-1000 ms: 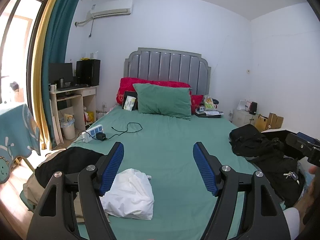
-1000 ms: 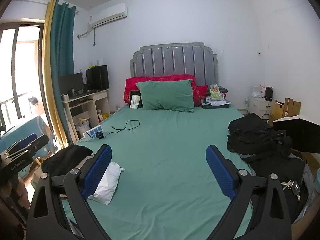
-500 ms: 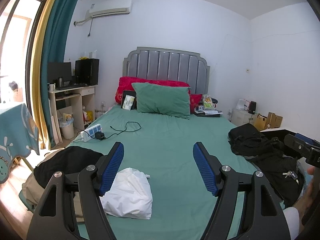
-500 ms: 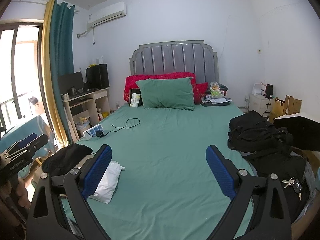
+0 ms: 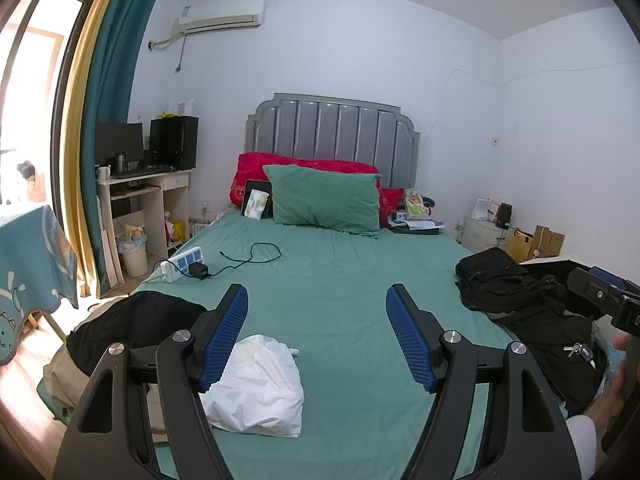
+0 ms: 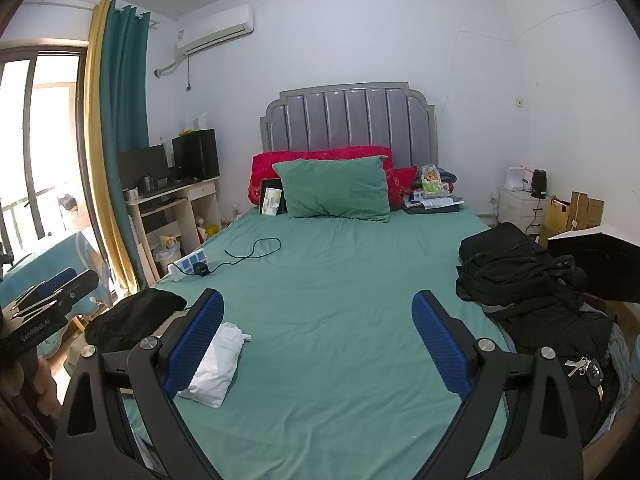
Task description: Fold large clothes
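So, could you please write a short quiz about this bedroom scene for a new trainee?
1. True or false: the left gripper holds the white garment.
2. Which lies nearer the pillows? A: power strip. B: black clothes pile.
3. Complete: the keys lie on a ___ garment.

Key: 1 false, both it and the right gripper are open and empty; 2 A; 3 black.

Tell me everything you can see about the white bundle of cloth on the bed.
The white bundle is a soft, crumpled cloth, loosely bunched into a rounded, pillow-like lump with wrinkled folds. It lies on the green bedsheet near the bed's foot, on the window side, close beside a black garment. Neither gripper touches it.
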Demonstrator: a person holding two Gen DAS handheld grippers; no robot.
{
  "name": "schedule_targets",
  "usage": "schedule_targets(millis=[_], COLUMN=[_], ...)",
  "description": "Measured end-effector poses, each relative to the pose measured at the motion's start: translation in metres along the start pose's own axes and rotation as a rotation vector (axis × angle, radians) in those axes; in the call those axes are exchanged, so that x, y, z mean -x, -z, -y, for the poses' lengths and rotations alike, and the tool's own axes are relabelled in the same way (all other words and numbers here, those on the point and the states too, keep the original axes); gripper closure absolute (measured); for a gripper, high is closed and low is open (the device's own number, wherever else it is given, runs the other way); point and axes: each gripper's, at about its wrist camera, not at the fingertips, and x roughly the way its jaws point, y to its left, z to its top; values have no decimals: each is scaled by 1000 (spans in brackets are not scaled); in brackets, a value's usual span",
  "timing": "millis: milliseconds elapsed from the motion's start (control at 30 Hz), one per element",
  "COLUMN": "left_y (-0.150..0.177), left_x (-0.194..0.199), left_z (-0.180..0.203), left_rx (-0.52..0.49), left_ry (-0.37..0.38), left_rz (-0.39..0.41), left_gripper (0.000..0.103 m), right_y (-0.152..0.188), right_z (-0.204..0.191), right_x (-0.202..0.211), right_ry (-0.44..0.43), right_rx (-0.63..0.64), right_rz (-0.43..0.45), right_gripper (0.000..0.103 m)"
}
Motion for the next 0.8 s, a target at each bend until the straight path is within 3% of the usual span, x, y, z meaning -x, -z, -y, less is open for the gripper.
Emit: schedule_targets(millis=[800], left_y=[2], left_x=[1], left_z=[4], left_rx=[4], left_ry=[5], left_rz=[0], left_gripper=[28], right_y=[1], right_z=[-2], right_x=[0], right_ry=[-5], right_rx=[3], right_rz=[-10], right_gripper=[9])
